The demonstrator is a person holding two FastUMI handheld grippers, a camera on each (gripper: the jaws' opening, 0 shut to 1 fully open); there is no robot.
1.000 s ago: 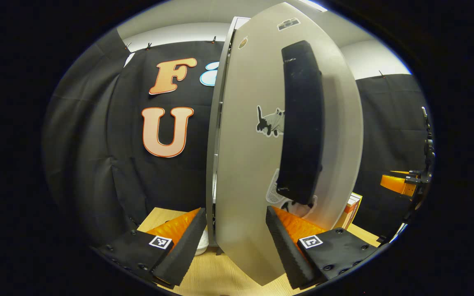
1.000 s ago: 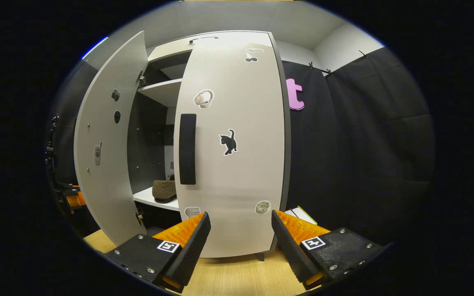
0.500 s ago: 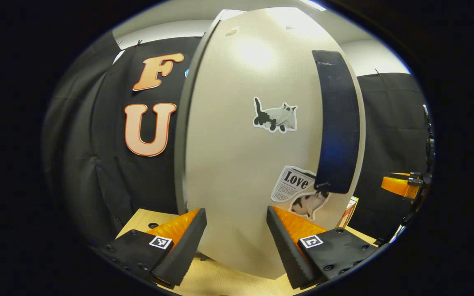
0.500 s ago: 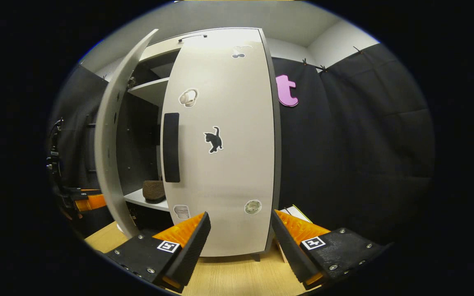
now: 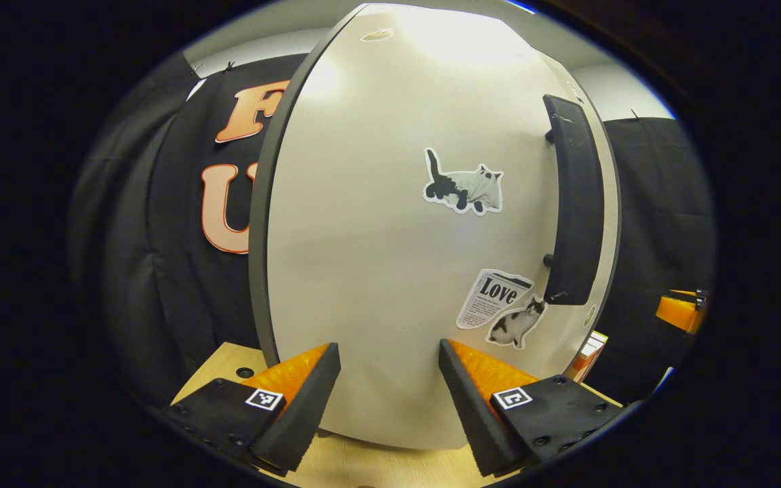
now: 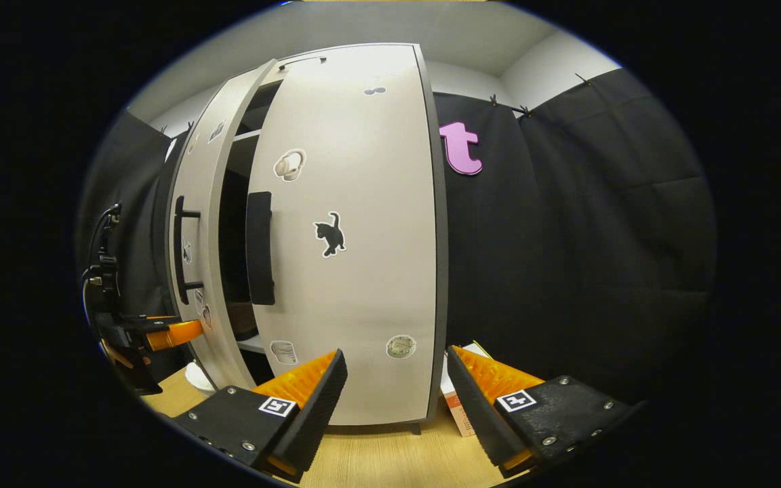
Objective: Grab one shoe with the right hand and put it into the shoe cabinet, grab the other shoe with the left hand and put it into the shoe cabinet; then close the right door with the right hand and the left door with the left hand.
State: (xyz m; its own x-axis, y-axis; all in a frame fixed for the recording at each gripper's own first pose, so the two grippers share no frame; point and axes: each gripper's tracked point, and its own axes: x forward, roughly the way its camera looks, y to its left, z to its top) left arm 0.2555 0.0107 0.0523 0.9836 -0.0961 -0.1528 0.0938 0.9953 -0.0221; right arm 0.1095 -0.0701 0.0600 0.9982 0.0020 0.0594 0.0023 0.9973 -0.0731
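The shoe cabinet (image 6: 356,74) is standing on a pale wood-grain table (image 6: 390,454), its two tall doors smooth, matte and off-white with thin dark edging. In the right gripper view the right door (image 6: 363,271) is lying flush with the cabinet front, carrying a long dark bar handle (image 6: 259,247) near its inner edge and a black cat sticker (image 6: 330,234). The left door (image 6: 194,203) is standing partly ajar, leaving a dark gap between the two doors; its own bar handle (image 6: 179,251) is sticking out on two posts.

In the left gripper view the left door (image 5: 377,257) is looming just ahead of the left gripper (image 5: 389,379), whose ridged, wedge-shaped fingers are spread apart and clasping nothing; the door's lower edge is sitting between and just beyond the fingertips, though contact cannot be judged. A padded-looking dark handle (image 5: 577,203) is running down the door's far edge, beside a cat sticker (image 5: 465,190) and a newspaper sticker (image 5: 495,298).

The right gripper (image 6: 396,383) is hanging before the right door's bottom edge, fingers released and empty. A small box (image 6: 455,403) is standing at the cabinet's right foot. The shoes cannot be made out.
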